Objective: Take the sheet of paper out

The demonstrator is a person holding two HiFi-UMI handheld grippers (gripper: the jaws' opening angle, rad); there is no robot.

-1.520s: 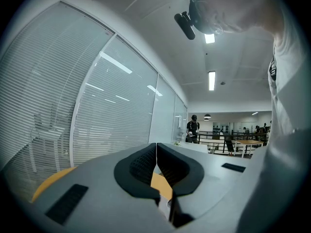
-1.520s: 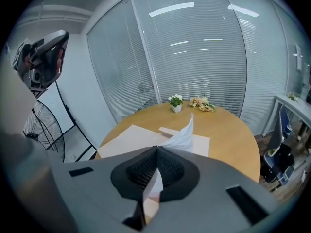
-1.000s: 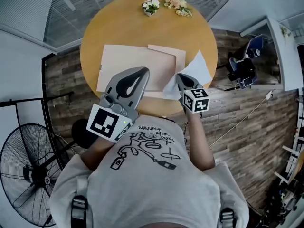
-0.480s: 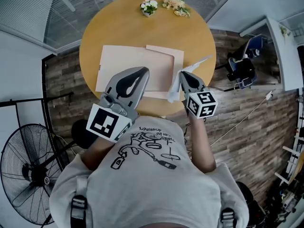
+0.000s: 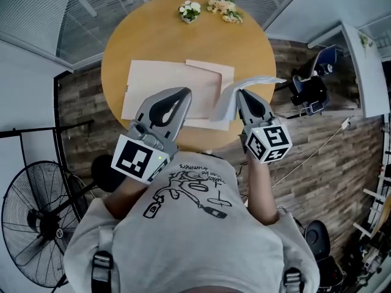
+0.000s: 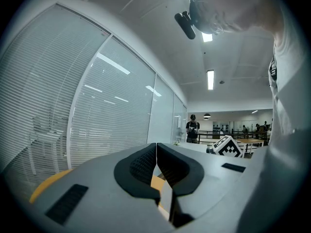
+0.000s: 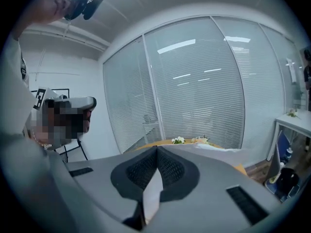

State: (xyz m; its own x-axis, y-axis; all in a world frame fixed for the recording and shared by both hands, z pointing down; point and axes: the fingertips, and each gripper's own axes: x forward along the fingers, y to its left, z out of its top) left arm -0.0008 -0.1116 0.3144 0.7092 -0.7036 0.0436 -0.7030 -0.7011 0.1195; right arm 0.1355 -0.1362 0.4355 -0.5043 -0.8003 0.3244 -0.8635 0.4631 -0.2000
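Where sheet of paper (image 5: 227, 101) lies: clamped in right hand-held gripper (image 5: 241, 93), trailing left to envelope's (image 5: 159, 78) right end.
Long axis: left-right.
Pull, likely: rightward.
Left hand-held gripper (image 5: 183, 91): jaws together, over envelope.

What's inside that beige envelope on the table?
A white sheet of paper sticks out of the envelope, pinched by the right gripper. Anything deeper inside is covered.

The sheet of paper (image 5: 231, 97) is white and thin. It hangs bent in the air over the tabletop's (image 5: 159, 35) right edge, and its far end sticks out past that edge (the shut right tongs (image 5: 242, 93) pinch it). A flat tan folder (image 5: 171, 84) lies near the front edge.
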